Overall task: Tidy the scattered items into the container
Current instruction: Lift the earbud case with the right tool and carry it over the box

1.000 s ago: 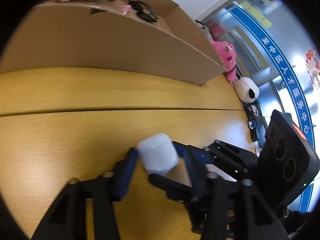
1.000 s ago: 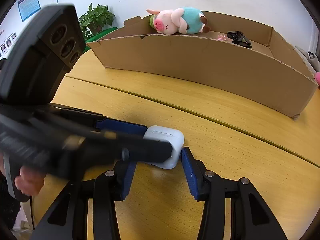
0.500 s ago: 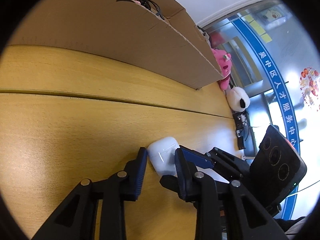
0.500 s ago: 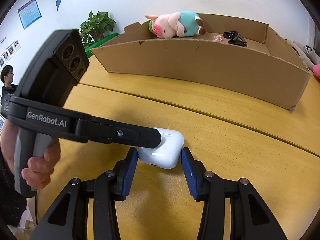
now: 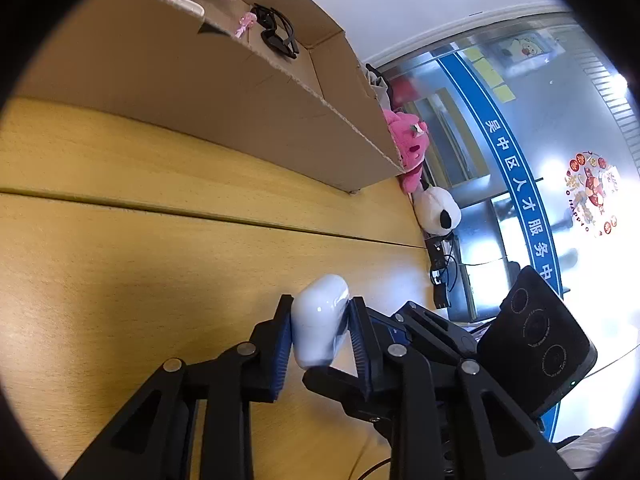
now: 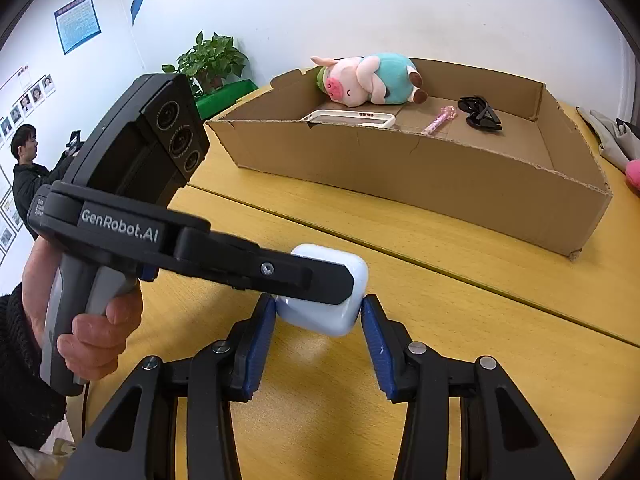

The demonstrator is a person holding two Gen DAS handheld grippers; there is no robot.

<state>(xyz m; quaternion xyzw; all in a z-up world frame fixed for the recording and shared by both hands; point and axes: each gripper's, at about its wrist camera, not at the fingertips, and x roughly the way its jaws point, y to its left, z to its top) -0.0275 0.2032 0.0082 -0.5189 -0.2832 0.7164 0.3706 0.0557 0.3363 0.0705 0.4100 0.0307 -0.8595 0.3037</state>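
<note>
Left tongs (image 5: 320,340) tighter on earbud case (image 5: 320,328).

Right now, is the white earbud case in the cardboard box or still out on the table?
Out. The white earbud case sits in front of the cardboard box, over the table, pinched by the left gripper.

You have one white earbud case (image 6: 324,300) at lower centre, and one cardboard box (image 6: 420,168) above it holding four things: one plush pig (image 6: 372,80), one phone case (image 6: 348,117), one pink pen (image 6: 438,119), one pair of sunglasses (image 6: 480,114).
</note>
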